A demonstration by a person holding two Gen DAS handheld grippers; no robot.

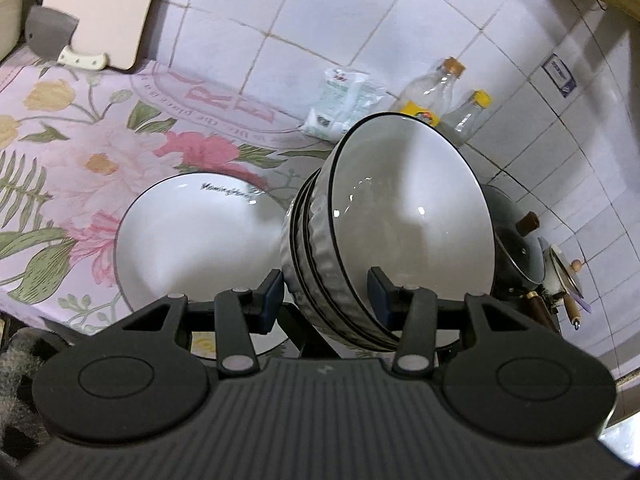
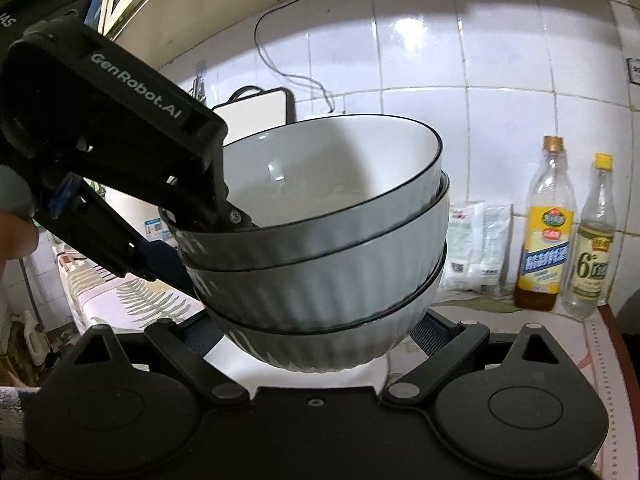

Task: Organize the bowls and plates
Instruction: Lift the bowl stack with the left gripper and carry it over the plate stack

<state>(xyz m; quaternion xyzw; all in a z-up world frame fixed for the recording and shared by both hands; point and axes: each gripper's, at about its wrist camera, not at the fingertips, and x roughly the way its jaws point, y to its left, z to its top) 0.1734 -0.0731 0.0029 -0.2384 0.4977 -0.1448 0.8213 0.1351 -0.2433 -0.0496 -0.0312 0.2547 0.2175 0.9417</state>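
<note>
A stack of three ribbed bowls hangs tilted above the floral surface, the left gripper clamped over its rims. The right gripper grasps the bottom bowl's sides. A white plate lies below on the surface, toward its front edge.

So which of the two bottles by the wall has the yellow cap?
The smaller clear bottle, on the right in the right wrist view. The taller bottle beside it has a gold-brown cap, a yellow label and amber liquid at the bottom.
</note>
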